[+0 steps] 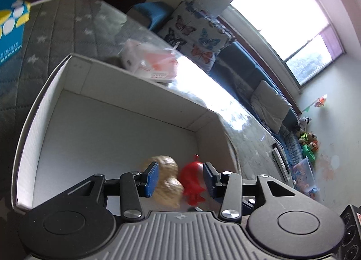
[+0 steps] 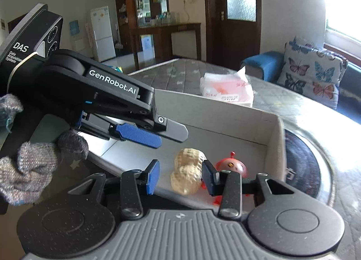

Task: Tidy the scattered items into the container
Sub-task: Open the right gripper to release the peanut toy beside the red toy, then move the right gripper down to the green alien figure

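Note:
A white cardboard box (image 1: 126, 84) (image 2: 216, 111) stands on the table. Inside it lie a tan peanut-shaped toy (image 1: 167, 181) (image 2: 188, 173) and a red plastic toy (image 1: 191, 181) (image 2: 234, 165), side by side near the box's near corner. My left gripper (image 1: 179, 180) is open above them, holding nothing; it also shows from the side in the right wrist view (image 2: 146, 134), over the box's left part. My right gripper (image 2: 180, 177) is open and empty over the box's near edge, with the peanut toy seen between its pads.
A pink and white tissue pack (image 1: 149, 61) (image 2: 226, 89) lies on the table behind the box. A blue patterned box (image 1: 11, 27) sits at the far left. A dark round mark (image 2: 302, 167) lies right of the box. A sofa with a butterfly cushion (image 2: 313, 75) stands beyond.

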